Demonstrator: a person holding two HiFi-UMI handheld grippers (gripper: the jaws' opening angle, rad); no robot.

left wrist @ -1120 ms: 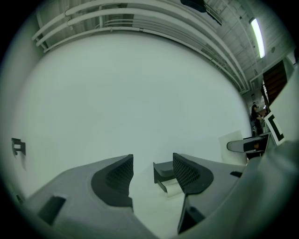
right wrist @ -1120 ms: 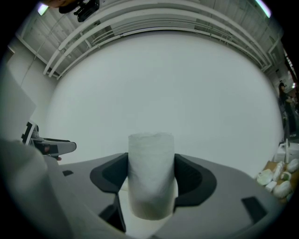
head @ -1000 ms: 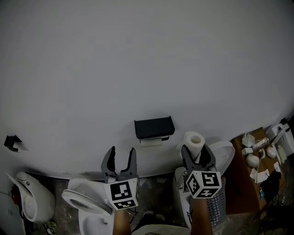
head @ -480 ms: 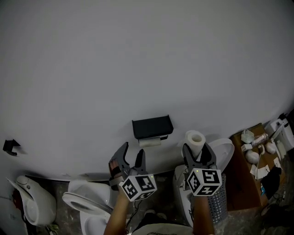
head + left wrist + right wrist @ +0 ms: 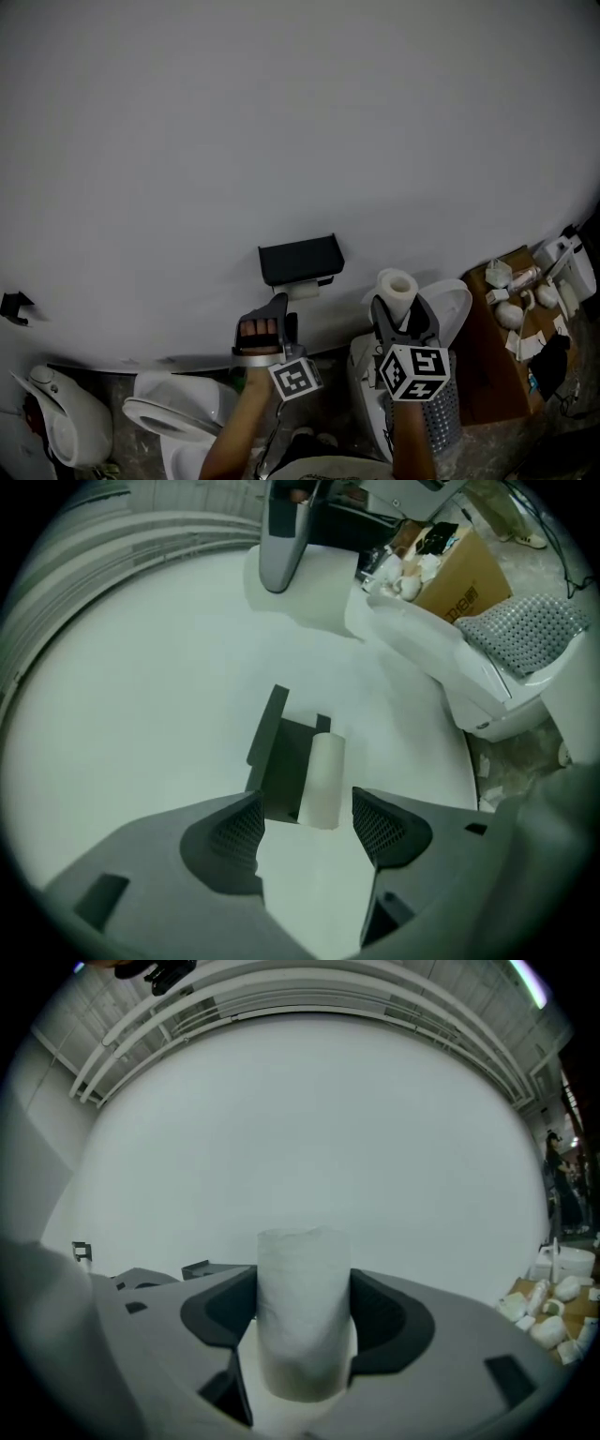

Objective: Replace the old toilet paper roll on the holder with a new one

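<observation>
White wall (image 5: 281,112), with a toilet (image 5: 178,412) at its foot on the left and an open cardboard box (image 5: 483,361) of clutter on the right. A black holder (image 5: 300,259) is fixed to the wall, and the old roll (image 5: 322,780), worn slim, hangs on it just below the cover.

The left hand-held gripper (image 5: 305,822) is rolled onto its side and aimed at the holder. Its jaws have just been opening and stand spread wide. Nothing lies between the pads: the old roll shows beyond the gap, near but not yet bracketed.

The right hand-held gripper (image 5: 302,1321) pinches the new roll (image 5: 302,1269) upright by its flanks, held apart to the right of the holder.

Hazards, as judged from this arrangement:
- The spread left jaws may strike the holder's cover or arm instead of passing either side of the old roll, because the cover overhangs it closely.
- A thin, soft roll may crush or slide along the bar rather than come free if it is pinched off-centre.
- The new roll, gripped only by side pressure on yielding paper, may slip and drop toward the toilet below while attention rests on the left side.
</observation>
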